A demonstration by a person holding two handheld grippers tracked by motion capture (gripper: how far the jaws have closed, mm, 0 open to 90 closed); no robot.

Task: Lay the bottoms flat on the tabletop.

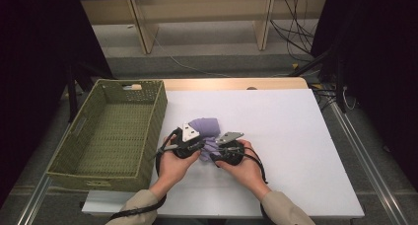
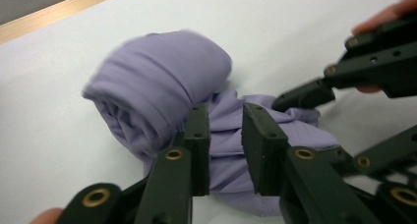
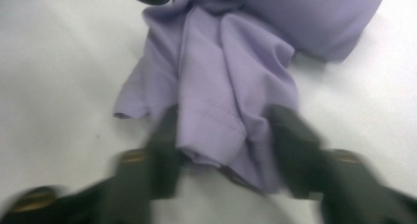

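The cloth [image 1: 207, 131] is laid on the table [image 1: 291, 136] just ahead of the left gripper [image 1: 196, 145] and the right gripper [image 1: 220, 151]. The basket [image 1: 111, 131] is set left of the left gripper.

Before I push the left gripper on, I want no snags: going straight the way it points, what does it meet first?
The purple cloth. The left gripper already has its jaws astride the loose part, and the rolled part lies just beyond. Depth is hard to judge, but nothing else stands between.
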